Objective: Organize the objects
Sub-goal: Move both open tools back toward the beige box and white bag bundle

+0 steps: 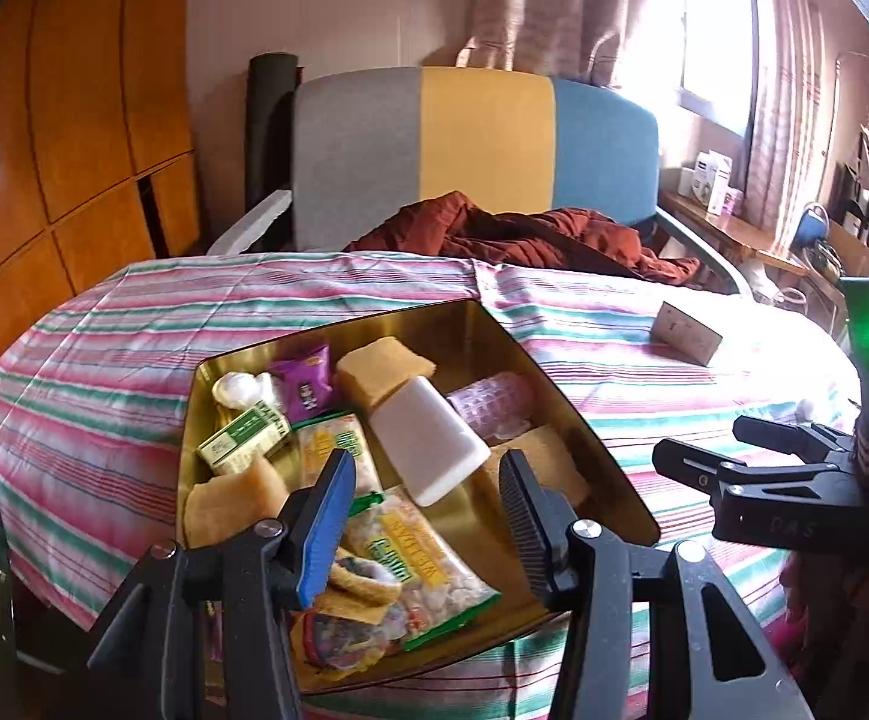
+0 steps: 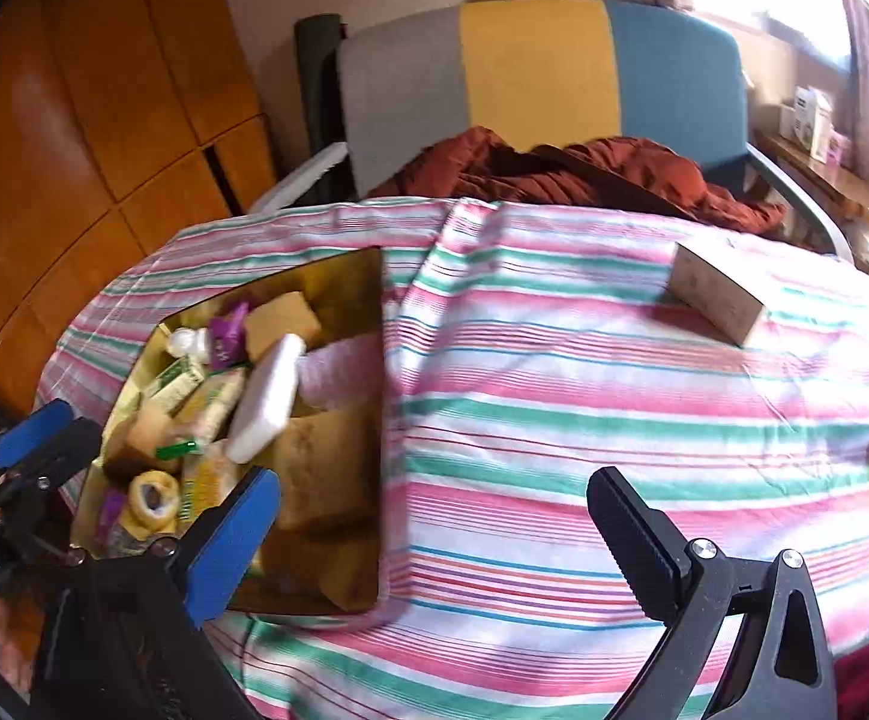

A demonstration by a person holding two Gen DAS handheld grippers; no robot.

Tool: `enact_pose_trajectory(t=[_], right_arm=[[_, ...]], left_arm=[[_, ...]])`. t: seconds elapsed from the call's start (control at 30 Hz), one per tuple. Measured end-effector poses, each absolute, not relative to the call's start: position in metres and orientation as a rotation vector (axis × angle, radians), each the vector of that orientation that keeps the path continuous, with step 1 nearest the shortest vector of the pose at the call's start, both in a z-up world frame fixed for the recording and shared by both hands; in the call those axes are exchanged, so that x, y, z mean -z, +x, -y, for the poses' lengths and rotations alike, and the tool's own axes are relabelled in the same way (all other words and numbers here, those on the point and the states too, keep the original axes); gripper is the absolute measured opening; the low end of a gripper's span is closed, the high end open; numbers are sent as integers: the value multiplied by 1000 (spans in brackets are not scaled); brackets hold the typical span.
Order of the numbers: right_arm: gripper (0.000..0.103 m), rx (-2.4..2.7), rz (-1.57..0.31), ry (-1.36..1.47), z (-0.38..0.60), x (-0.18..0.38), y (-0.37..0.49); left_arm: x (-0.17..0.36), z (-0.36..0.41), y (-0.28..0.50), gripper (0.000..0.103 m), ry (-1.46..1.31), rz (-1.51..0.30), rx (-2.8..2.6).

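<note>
Cardboard box (image 2: 715, 295): far right on striped cloth (image 2: 554, 420); light, stiff; grip across its narrow sides
Gold tin (image 1: 584, 438): full of soft sponges, slippery packets
Left gripper (image 1: 428, 504): fingers spread, empty
Right gripper (image 2: 434, 528): fingers spread, empty

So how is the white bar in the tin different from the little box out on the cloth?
The white bar is smooth, rounded and white; the box is tan and sharp-edged. The bar lies propped on other things inside the gold tin; the box sits alone on the striped cloth. Both are rectangular blocks.

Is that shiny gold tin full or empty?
Nearly full. The gold tin holds a white bar, yellow sponges, snack packets and a green box, piled over one another.
</note>
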State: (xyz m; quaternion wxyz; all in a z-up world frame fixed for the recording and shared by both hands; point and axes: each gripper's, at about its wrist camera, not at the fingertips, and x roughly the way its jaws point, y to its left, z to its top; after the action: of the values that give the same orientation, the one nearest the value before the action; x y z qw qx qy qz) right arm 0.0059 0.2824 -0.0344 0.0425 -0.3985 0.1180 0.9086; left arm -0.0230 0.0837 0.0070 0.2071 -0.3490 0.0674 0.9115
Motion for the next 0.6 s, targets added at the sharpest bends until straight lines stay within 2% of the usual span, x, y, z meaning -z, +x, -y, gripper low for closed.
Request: enact_pose_trajectory(t=[0.6], right_arm=[[103, -2620, -437, -1180, -378, 17, 16]], left_arm=[[-5, -145, -18, 50, -960, -314, -2396]])
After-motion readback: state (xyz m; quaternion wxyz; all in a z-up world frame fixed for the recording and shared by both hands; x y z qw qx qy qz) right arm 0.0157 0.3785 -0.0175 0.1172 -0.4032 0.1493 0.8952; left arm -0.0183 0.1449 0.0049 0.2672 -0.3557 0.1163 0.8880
